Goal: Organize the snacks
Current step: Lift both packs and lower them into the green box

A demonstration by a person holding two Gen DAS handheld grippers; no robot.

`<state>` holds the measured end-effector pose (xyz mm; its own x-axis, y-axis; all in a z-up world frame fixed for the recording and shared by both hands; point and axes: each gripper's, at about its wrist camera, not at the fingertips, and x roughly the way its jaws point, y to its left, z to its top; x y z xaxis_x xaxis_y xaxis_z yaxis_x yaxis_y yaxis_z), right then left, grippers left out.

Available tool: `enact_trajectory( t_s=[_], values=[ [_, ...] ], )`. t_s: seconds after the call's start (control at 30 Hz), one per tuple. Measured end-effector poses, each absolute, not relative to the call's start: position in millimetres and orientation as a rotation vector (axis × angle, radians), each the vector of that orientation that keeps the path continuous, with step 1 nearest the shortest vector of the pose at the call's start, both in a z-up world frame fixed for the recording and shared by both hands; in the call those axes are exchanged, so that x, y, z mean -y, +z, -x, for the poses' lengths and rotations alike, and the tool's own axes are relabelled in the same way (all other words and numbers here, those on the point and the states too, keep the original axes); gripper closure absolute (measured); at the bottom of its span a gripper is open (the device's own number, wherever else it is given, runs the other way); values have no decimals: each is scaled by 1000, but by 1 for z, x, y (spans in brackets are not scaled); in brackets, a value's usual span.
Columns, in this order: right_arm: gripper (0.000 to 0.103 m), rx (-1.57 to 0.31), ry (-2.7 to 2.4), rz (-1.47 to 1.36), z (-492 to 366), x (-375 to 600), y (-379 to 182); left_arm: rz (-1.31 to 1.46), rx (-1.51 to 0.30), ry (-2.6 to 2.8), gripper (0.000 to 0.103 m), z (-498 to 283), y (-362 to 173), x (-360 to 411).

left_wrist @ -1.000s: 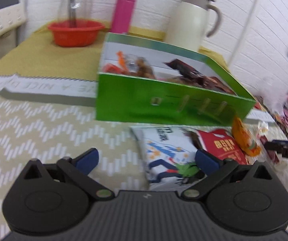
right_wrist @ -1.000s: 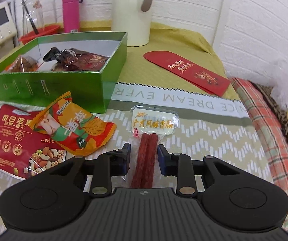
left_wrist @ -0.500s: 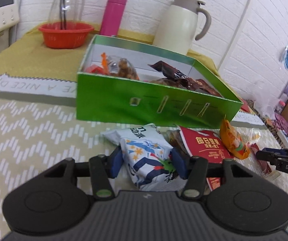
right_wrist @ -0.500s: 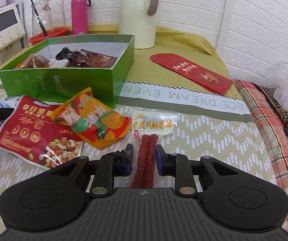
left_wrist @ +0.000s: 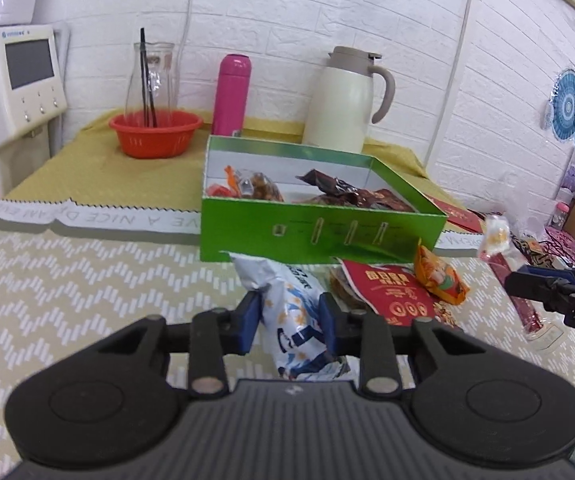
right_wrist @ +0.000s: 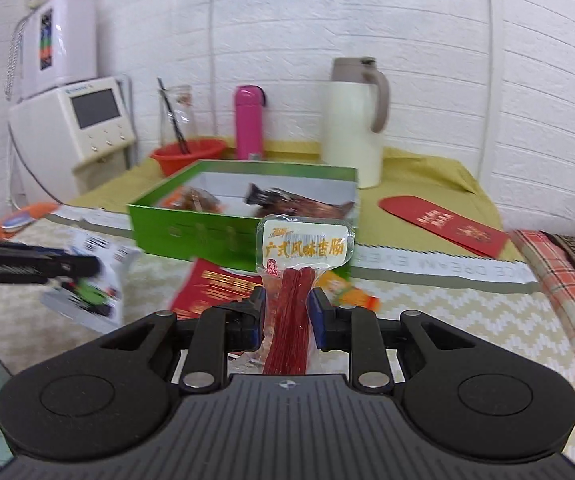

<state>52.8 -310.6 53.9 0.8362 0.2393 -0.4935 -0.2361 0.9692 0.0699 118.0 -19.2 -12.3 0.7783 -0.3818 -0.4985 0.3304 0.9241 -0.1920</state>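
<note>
Left wrist view: the left gripper [left_wrist: 289, 320] has its blue fingers [left_wrist: 249, 318] clamped on a white and blue snack bag [left_wrist: 295, 312], which stands up between them, lifted off the worktop [left_wrist: 67, 280]. Just beyond the fingertips sits the open green box [left_wrist: 319, 234], already holding a few dark and orange packets. To the right of the fingers, a red nut packet [left_wrist: 391, 294] and an orange packet [left_wrist: 437, 276] lie on the worktop in front of the box.

Right wrist view: the right gripper [right_wrist: 287, 316] has its fingers [right_wrist: 319, 316] pressed together on a clear sausage pack [right_wrist: 293, 304]. Two red sticks run down between the fingers, and the labelled top stands upright above them. The green box [right_wrist: 207, 236] lies ahead and slightly left of these fingers. The left gripper [right_wrist: 27, 268] and its bag show blurred at the far left.

Both snacks look ready to go into the box. The risks, as I judge them:
- Both grippers heading for the same box could collide over it.
- The puffy bag is held at its middle and may slide out or crush.
- The slick sausage pack could slip through the fingers.
- A bag edge catching the near wall could shove the light box away.
</note>
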Motion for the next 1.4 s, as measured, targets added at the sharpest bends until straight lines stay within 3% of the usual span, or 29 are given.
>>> enact_trajectory(
  t_s=[0.77, 0.97, 1.2, 1.23, 1.3, 1.37, 1.4],
  values=[
    [61, -599, 373, -23, -45, 273, 45, 140, -556, -382, 84, -115, -6, 9],
    [61, -624, 381, -46, -45, 272, 40, 161, -548, -384, 91, -117, -2, 4],
    [60, -632, 401, -68, -45, 270, 36, 167, -596, -357, 91, -120, -13, -2],
    [60, -634, 403, -70, -44, 270, 35, 172, -596, -348, 77, -119, -15, -6],
    [60, -635, 407, -69, -43, 271, 35, 145, -603, -322, 36, -118, -15, -9],
    [60, -636, 410, -72, -43, 272, 34, 106, -566, -302, 36, -113, -13, -12],
    [60, -637, 413, -75, -44, 272, 34, 89, -558, -306, 30, -112, -11, -11]
  ],
)
